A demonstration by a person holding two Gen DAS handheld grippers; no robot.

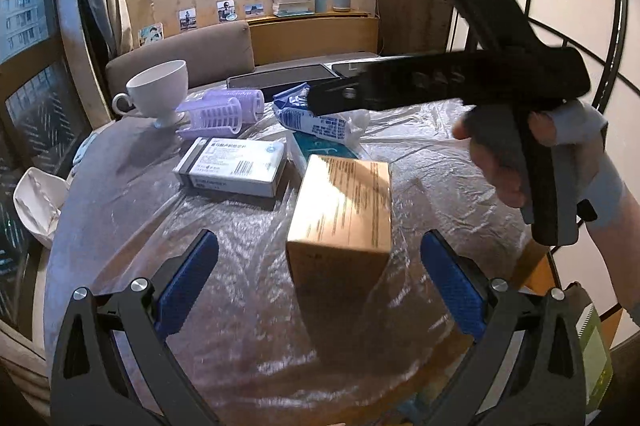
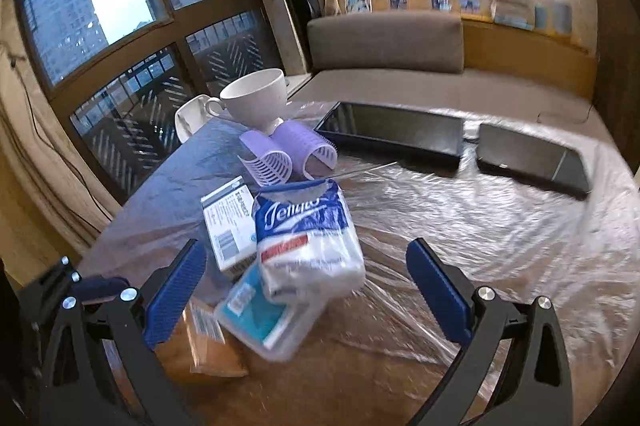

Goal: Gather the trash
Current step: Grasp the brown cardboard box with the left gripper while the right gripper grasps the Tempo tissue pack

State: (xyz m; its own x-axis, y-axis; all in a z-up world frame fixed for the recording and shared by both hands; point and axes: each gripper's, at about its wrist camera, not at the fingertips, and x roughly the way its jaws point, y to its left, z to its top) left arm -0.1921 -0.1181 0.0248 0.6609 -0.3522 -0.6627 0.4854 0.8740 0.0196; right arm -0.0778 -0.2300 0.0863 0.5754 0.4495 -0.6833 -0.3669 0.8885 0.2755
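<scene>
Trash lies clustered on the plastic-covered table [image 1: 420, 161]: brown box [image 1: 342, 214] nearest, white medicine box [image 1: 232, 165] and tissue pack [image 2: 308, 242] behind it. Left gripper [image 1: 320, 282] and right gripper [image 2: 306, 290] both gape empty. Slippery film could let the box skid away during pinching.

cup [image 2: 258, 97]: white, upright, near the table's window-side edge | hair rollers [image 2: 294, 153]: two, purple, lying on their sides just in front of the cup | trays [image 2: 394, 137]: two, dark, side by side at the far edge | plastic sheet [image 2: 460, 209]: clear, wrinkled, covers the table | sofa [image 2: 386, 43]: brown, behind the table
</scene>
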